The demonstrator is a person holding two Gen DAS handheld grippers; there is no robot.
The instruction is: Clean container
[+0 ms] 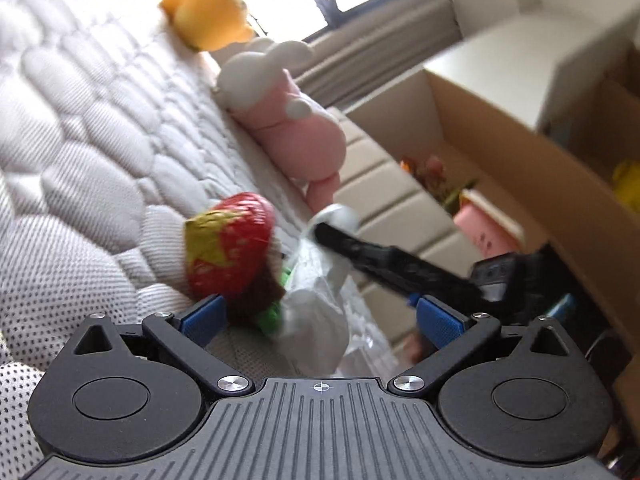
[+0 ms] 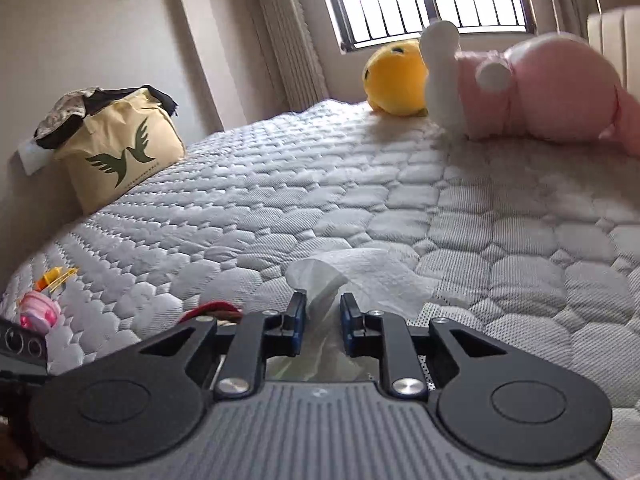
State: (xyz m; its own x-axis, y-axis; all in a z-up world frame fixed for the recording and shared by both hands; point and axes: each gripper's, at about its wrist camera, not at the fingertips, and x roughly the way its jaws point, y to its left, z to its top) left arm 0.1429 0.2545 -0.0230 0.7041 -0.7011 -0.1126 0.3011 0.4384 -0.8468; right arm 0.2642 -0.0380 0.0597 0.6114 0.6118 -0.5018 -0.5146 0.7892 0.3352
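A clear plastic container (image 1: 320,320) lies on the quilted mattress (image 1: 80,140), just ahead of my left gripper (image 1: 320,318). A red strawberry toy (image 1: 230,244) with a brown and green base leans against it. The left jaws stand wide open around them, and the left pad is close to the brown base. My right gripper (image 2: 323,320) is shut on a white tissue (image 2: 360,268), which spreads over the mattress ahead. A glossy part of the container (image 2: 320,356) shows under its fingers. In the left wrist view the right gripper's black finger (image 1: 360,248) reaches in from the right, with tissue (image 1: 340,216) at its tip.
A yellow plush (image 2: 396,76) and a pink-and-white rabbit plush (image 2: 540,88) lie at the far edge of the bed. A beige bag (image 2: 120,148) stands by the wall. Small toys (image 2: 40,308) lie at the left. An open cardboard box (image 1: 500,152) stands beside the bed.
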